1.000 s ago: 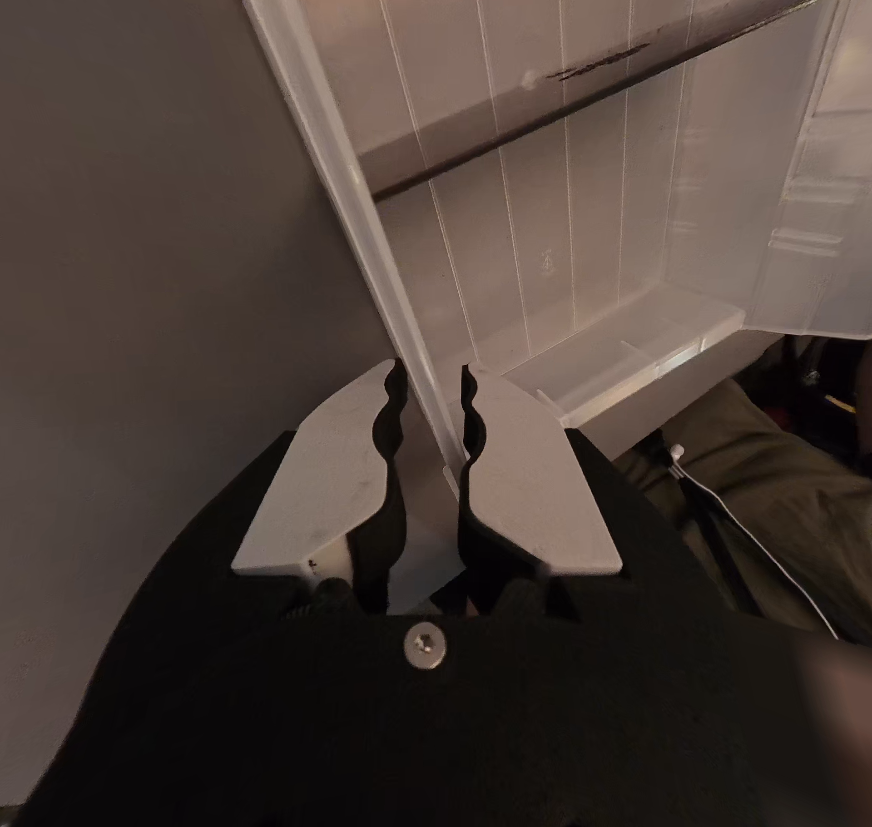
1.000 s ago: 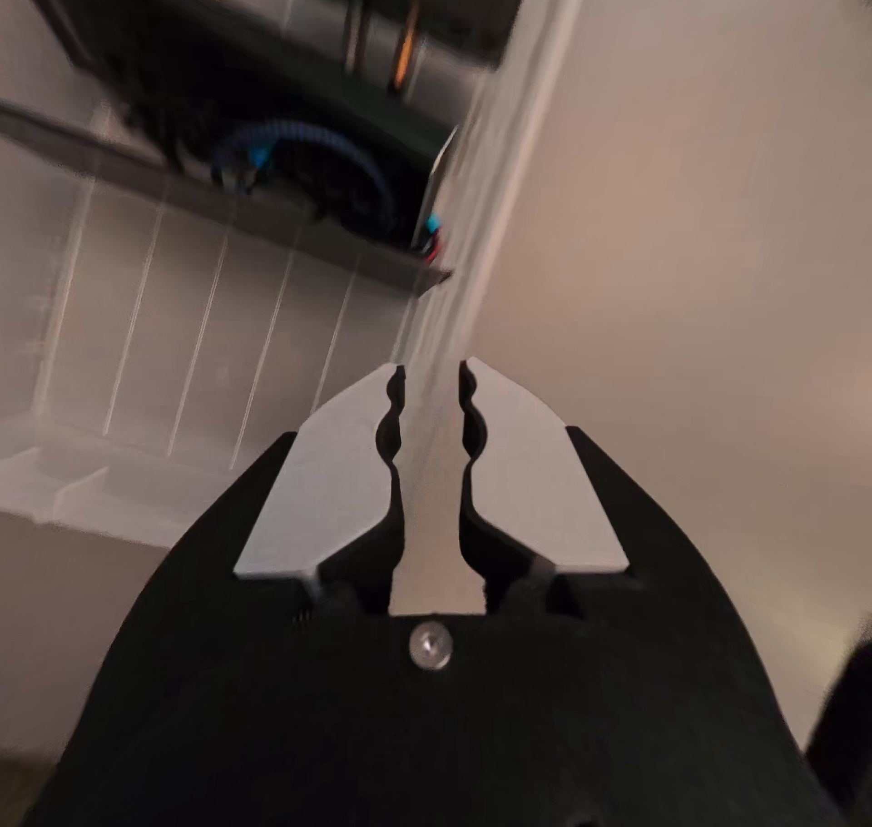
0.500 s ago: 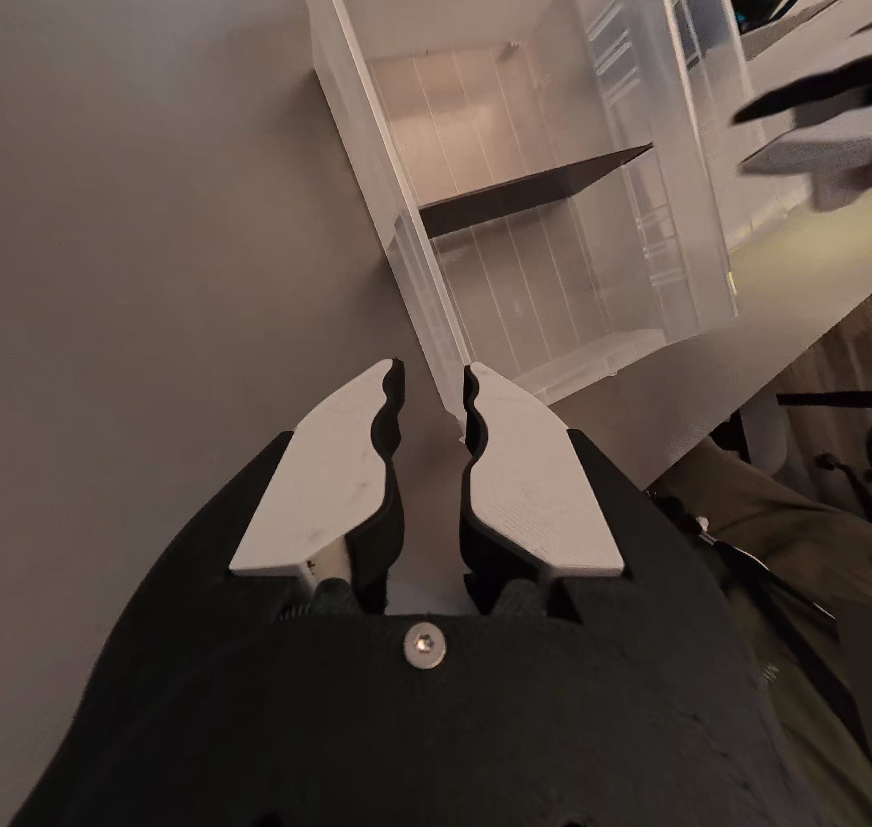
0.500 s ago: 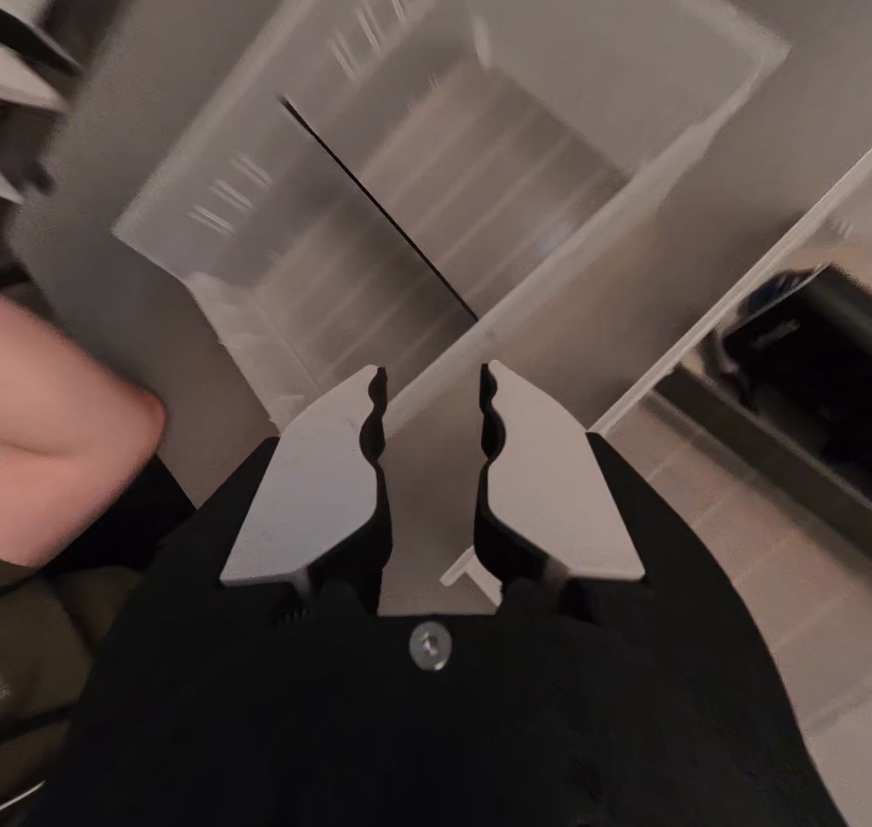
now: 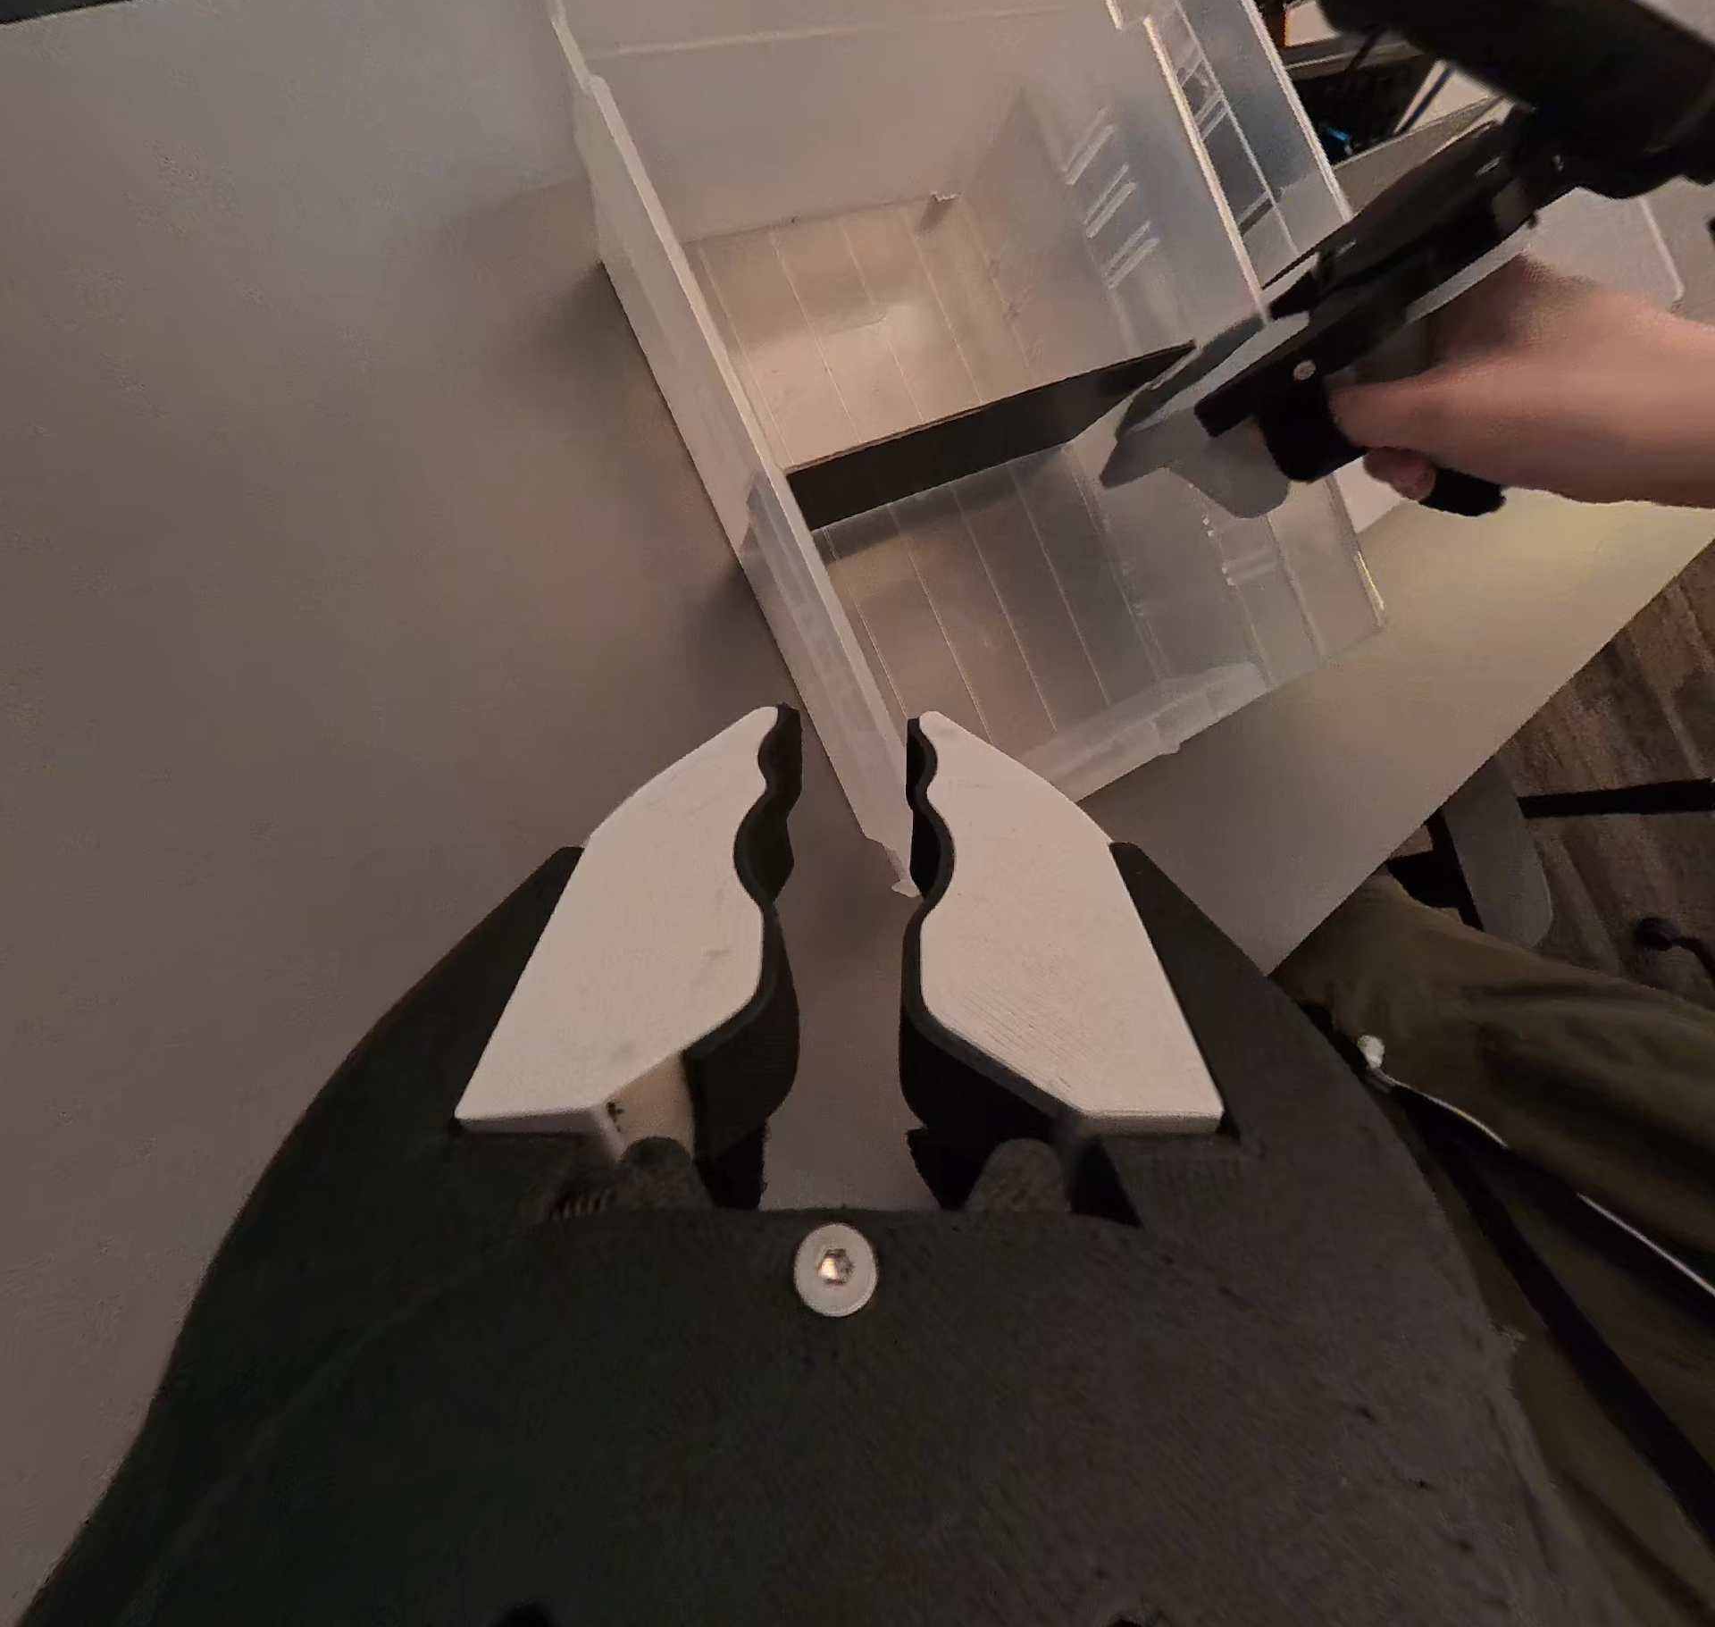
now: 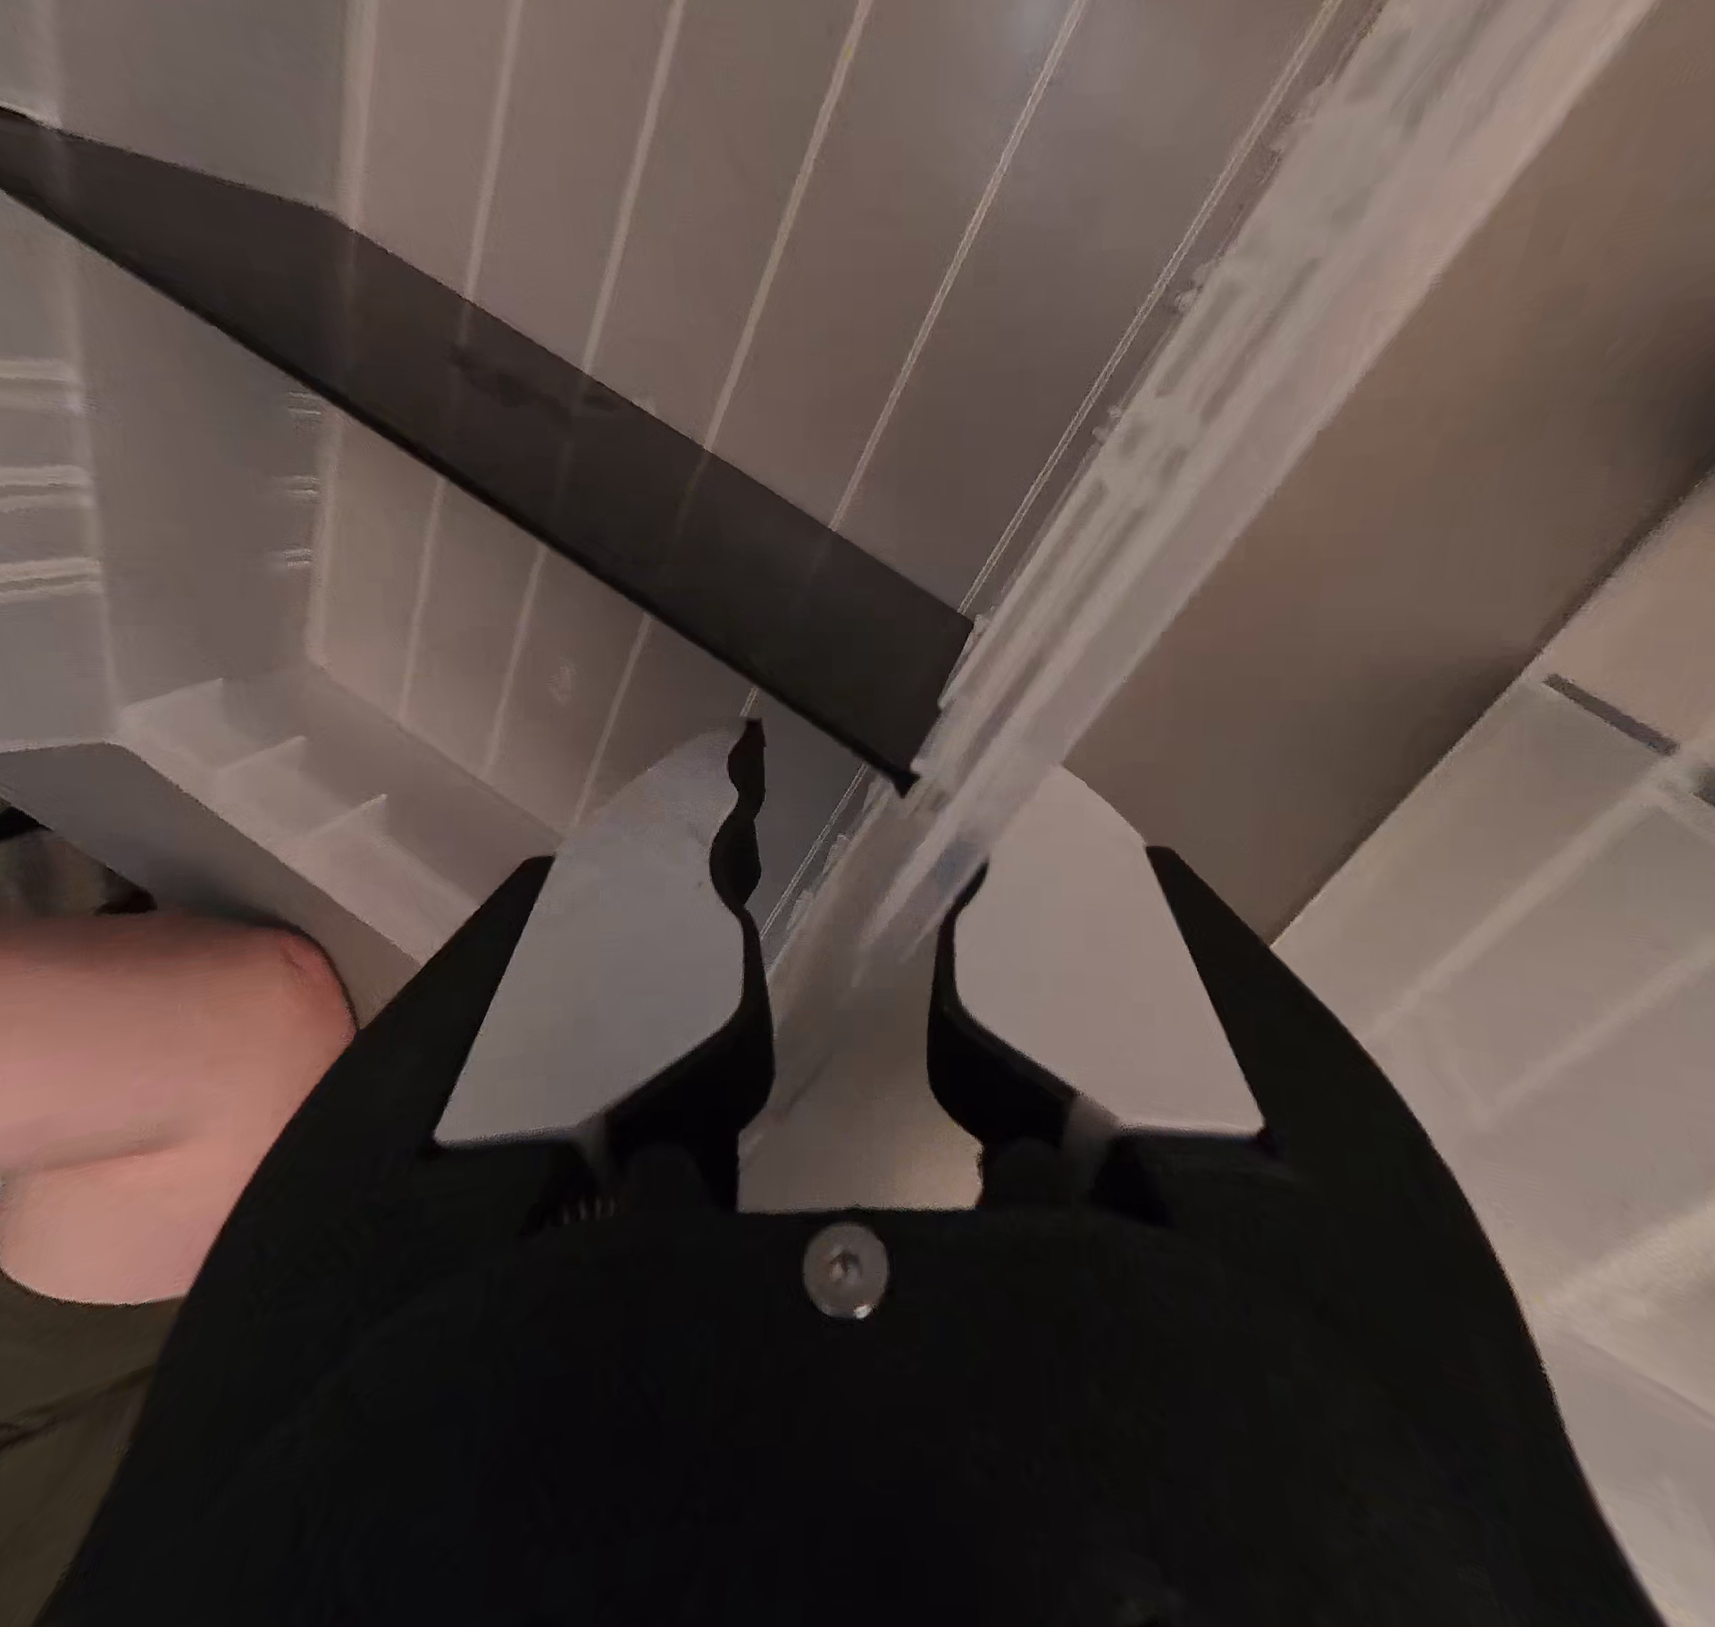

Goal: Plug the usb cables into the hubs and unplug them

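Bin wall [image 6: 1141,506] between parted right gripper [image 6: 840,803] fingers; left gripper [image 5: 852,728] narrowly parted, empty, beside bin corner

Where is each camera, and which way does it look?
Left wrist view: on the left gripper, looking down at the clear plastic bin on the grey table; a hand shows.
Right wrist view: on the right gripper, jaws astride the bin's wall.
Both show the bin's black divider.

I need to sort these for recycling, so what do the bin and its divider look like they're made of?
Bin: looks like clear, glossy plastic; the table shows through its ribbed, moulded walls. Divider: an opaque black sheet, smooth and faintly shiny, probably plastic, though the look leaves it open.
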Demonstrator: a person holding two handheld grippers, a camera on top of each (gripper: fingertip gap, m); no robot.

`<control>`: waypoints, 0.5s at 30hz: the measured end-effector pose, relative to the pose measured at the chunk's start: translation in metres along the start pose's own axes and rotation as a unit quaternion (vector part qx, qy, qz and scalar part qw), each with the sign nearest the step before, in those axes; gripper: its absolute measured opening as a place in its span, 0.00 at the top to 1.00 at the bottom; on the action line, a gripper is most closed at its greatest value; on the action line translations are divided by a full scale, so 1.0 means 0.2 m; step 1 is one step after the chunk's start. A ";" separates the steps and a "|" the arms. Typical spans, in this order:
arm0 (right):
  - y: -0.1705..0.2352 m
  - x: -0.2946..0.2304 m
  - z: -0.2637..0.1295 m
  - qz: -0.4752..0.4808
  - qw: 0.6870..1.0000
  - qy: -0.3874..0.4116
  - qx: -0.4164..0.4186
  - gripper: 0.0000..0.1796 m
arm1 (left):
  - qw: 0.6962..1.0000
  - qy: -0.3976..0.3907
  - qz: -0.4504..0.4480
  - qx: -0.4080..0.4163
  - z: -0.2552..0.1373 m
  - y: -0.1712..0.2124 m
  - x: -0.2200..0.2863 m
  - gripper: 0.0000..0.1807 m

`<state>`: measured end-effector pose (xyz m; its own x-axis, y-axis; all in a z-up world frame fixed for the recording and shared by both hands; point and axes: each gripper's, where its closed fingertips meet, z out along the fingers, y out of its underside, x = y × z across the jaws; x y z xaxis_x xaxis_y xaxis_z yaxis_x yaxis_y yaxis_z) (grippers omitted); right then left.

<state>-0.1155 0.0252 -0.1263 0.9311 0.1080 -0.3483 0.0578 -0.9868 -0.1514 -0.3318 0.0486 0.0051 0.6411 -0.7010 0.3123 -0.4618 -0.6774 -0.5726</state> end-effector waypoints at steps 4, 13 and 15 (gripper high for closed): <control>-0.01 0.04 0.02 -0.006 0.999 0.013 -0.038 0.84 | 1.000 0.000 -0.010 -0.023 0.04 0.02 -0.02 0.89; -0.04 0.06 0.00 -0.097 0.984 0.077 -0.126 0.97 | 0.994 -0.073 0.001 0.083 -0.11 -0.17 -0.01 0.96; -0.03 0.02 -0.02 -0.117 0.979 0.067 -0.156 0.96 | 0.984 -0.100 0.004 0.149 -0.23 -0.25 0.00 0.97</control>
<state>-0.1108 0.0316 -0.1226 0.9169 0.3394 -0.2100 0.3627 -0.9281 0.0838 -0.3371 0.0718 0.0685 0.7599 -0.6280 0.1676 -0.2866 -0.5552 -0.7808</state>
